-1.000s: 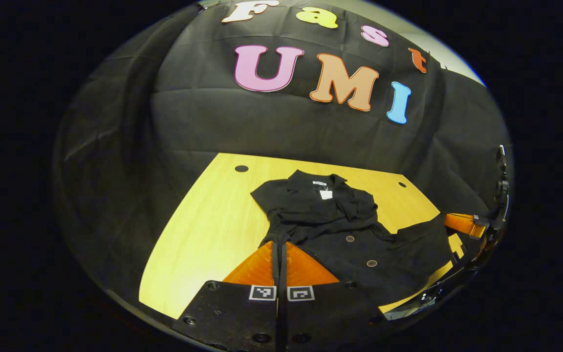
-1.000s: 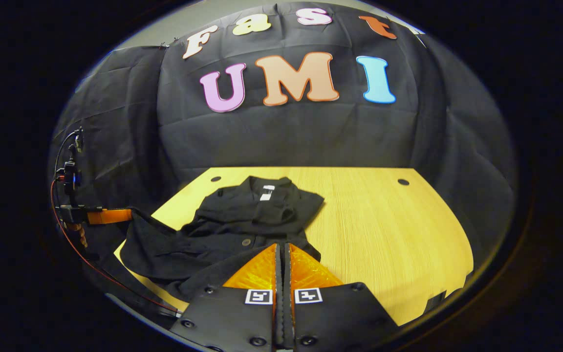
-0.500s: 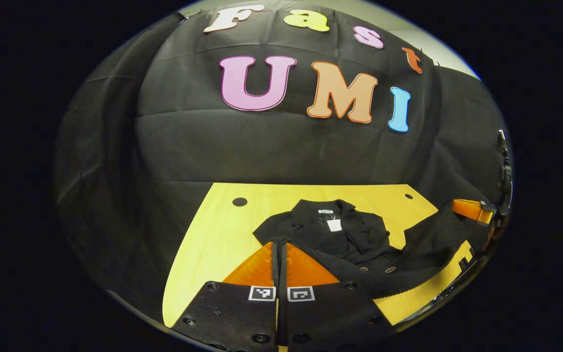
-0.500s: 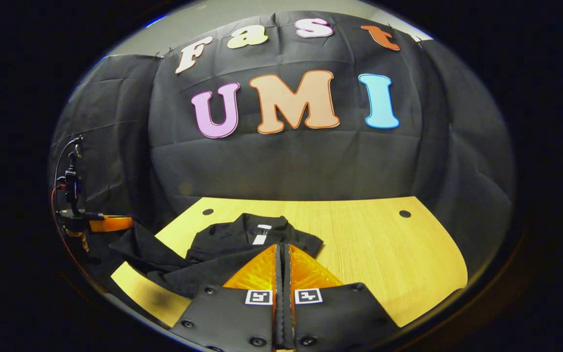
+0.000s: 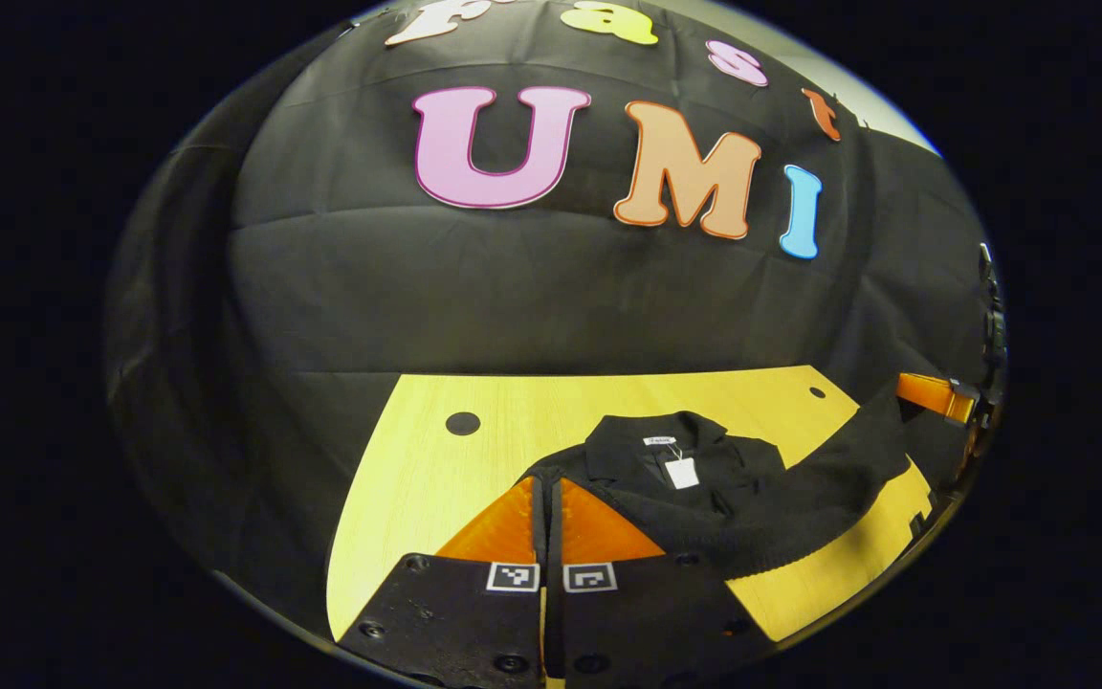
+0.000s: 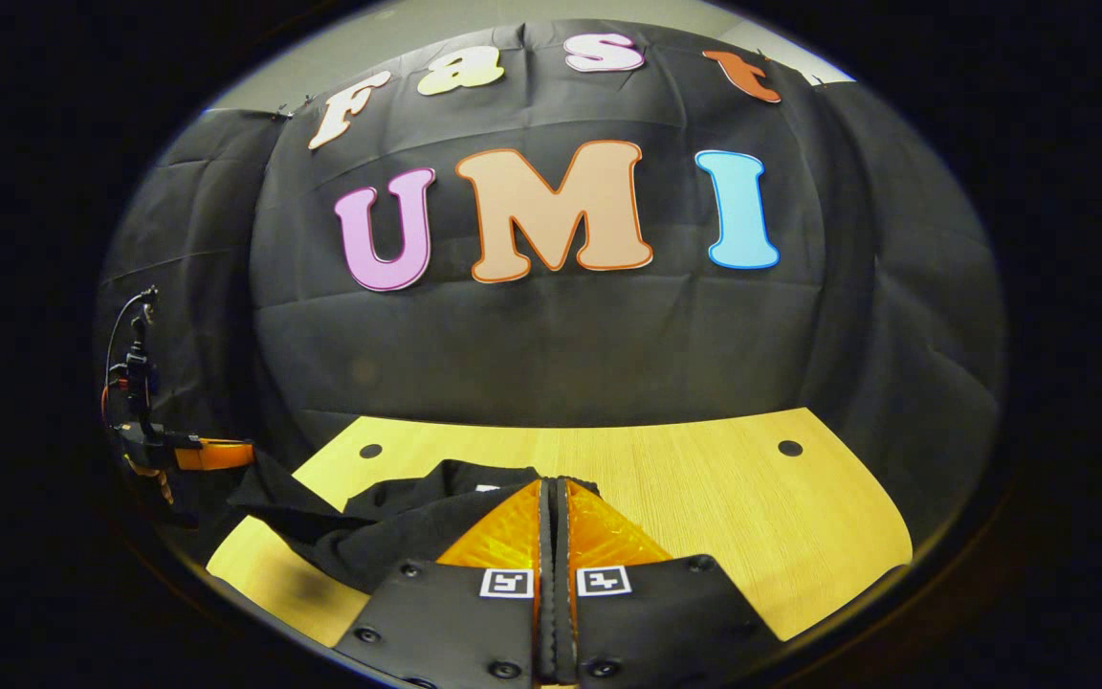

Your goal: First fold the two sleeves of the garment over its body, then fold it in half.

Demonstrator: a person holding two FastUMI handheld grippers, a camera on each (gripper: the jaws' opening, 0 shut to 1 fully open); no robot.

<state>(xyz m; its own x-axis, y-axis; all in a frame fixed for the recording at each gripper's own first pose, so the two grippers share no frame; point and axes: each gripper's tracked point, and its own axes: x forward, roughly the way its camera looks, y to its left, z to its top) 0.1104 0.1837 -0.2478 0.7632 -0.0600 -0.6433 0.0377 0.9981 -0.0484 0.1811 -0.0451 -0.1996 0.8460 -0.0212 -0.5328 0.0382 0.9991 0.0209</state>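
A black collared garment (image 5: 704, 478) with a white tag (image 5: 680, 472) lies on the yellow table (image 5: 436, 469). My left gripper (image 5: 547, 478) is shut on one corner of its hem. The hem stretches taut, raised off the table, across to my right gripper (image 5: 934, 395) at the far right. In the right gripper view, my right gripper (image 6: 552, 481) is shut on the other hem corner, over the garment (image 6: 398, 526). The left gripper (image 6: 216, 454) holds the cloth at the left there. The lifted lower half hides the buttons and most of the body.
The table (image 6: 752, 498) has round holes near its far corners (image 5: 462, 423) (image 6: 789, 448). Bare wood stretches to the right of the garment in the right gripper view. A cable (image 6: 135, 364) rises above the left gripper. The booth wall stands close behind the table.
Both grippers have carried the hem up and forward toward the collar. The lower half now covers the buttons, and the wall looms closer.
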